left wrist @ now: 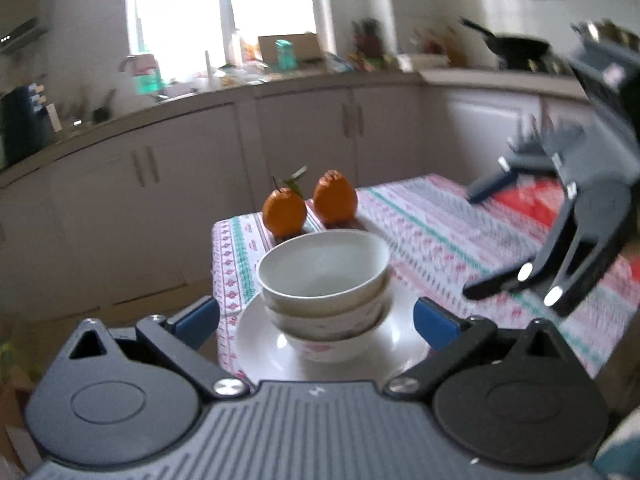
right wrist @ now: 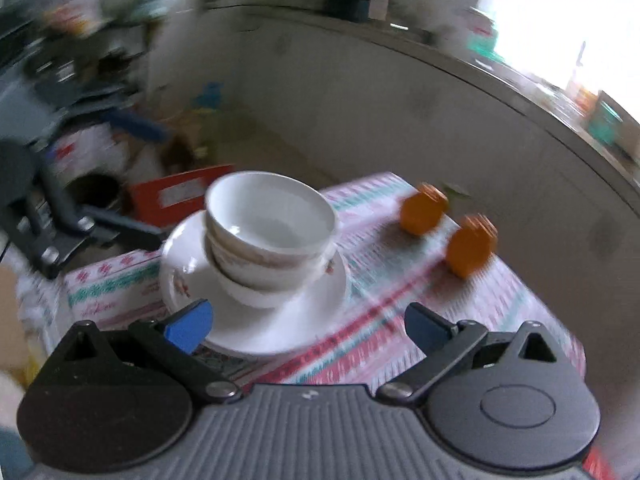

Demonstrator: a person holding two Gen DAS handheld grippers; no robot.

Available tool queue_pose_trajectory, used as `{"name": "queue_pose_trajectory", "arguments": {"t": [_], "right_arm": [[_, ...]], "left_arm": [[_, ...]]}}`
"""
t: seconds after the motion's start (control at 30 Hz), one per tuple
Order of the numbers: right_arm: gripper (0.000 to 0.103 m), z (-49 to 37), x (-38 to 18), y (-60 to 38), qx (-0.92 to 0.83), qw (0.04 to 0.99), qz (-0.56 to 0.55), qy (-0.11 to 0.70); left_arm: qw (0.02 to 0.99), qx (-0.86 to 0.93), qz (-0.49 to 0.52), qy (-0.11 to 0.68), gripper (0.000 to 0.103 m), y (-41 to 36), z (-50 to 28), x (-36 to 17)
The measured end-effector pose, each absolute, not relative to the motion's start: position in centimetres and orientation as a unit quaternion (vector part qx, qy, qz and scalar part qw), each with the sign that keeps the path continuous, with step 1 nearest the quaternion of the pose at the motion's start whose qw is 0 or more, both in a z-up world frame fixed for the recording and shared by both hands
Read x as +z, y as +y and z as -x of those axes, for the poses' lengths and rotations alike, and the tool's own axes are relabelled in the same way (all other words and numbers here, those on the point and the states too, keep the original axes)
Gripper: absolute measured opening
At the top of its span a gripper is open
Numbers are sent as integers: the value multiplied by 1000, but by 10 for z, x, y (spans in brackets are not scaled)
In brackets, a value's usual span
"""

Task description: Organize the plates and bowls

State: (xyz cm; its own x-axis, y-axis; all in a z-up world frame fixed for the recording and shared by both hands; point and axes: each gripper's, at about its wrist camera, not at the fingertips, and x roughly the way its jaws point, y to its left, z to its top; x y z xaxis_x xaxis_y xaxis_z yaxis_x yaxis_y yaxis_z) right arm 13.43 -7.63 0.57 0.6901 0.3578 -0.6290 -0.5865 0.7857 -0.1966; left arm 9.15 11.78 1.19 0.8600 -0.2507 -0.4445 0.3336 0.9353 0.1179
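Each hand-held gripper, left point(left wrist: 316, 318) and right point(right wrist: 308, 322), stands wide apart, holding nothing. The bowls point(left wrist: 324, 276) sit stacked on the plate point(left wrist: 256, 344); stacking looks finished, so next is probably only pulling away.

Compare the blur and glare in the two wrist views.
Left wrist view: stacked bowls fairly sharp, right gripper smeared, window blown out. Right wrist view: heavy motion blur throughout, oranges doubled, glare at top right.
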Motion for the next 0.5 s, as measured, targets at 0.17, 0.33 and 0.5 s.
{"name": "queue_pose_trajectory", "arguments": {"t": [0.17,0.33,0.5], "right_arm": [[103,-114,-11,-100,113,931,73,338],[103,-73,-13,-116,39,947,9,318],[103,-36,-10,-119,0,958,15,286]], "left_arm": [[974,-72,-19,214,102,95,-70,6],[971,-4,-13,239,102,67,-51,8],[970,17,-48,238,102,42,-30,11]]}}
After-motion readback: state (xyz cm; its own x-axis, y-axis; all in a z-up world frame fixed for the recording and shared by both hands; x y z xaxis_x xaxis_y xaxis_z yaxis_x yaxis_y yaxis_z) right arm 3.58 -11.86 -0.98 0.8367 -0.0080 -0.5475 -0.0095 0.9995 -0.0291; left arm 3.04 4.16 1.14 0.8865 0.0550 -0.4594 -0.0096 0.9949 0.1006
